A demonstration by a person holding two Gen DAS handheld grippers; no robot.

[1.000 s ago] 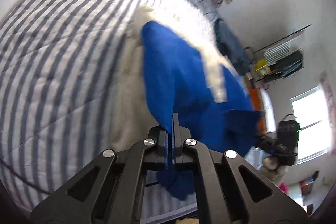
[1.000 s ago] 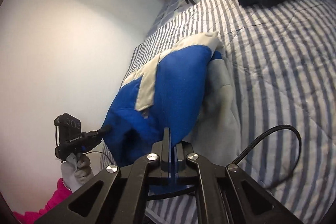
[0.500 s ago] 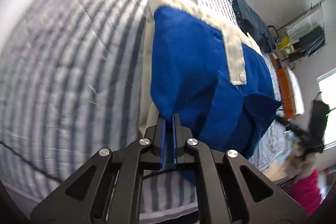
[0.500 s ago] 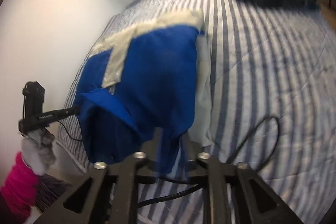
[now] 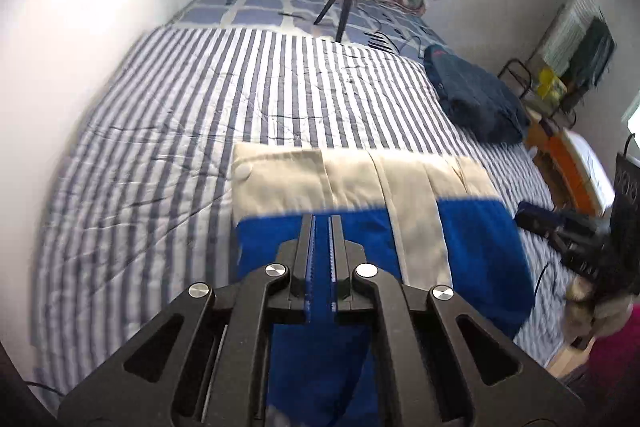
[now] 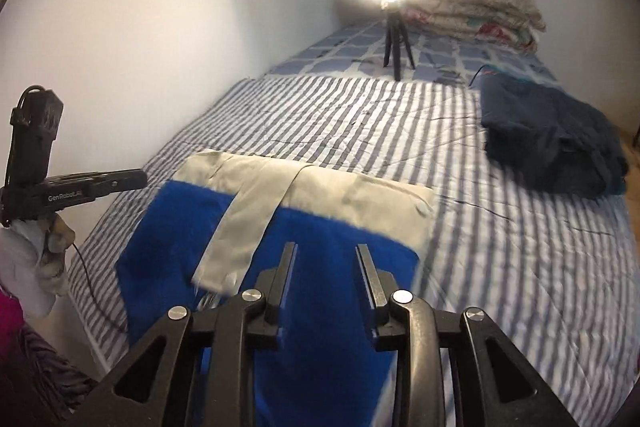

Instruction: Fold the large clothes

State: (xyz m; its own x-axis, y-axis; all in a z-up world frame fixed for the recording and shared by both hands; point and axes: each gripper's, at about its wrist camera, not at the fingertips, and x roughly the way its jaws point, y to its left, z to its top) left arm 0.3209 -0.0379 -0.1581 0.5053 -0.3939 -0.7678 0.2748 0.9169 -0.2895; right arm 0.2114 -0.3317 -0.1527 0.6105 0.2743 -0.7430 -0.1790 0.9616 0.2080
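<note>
Blue and cream cloth, the garment (image 6: 320, 227), lay flat on the striped bedspread (image 6: 520, 247). Right gripper (image 6: 326, 255) stood spread apart above it, gripping nothing. Left gripper (image 5: 321, 227) showed only a narrow gap with blue between; whether it pinched fabric I cannot tell. Motion blur smeared the garment's edges.

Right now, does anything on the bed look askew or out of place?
Nothing stands out. The blue and cream garment lies folded on the striped quilt, the left tool shut on its blue edge, the right tool open.
</note>
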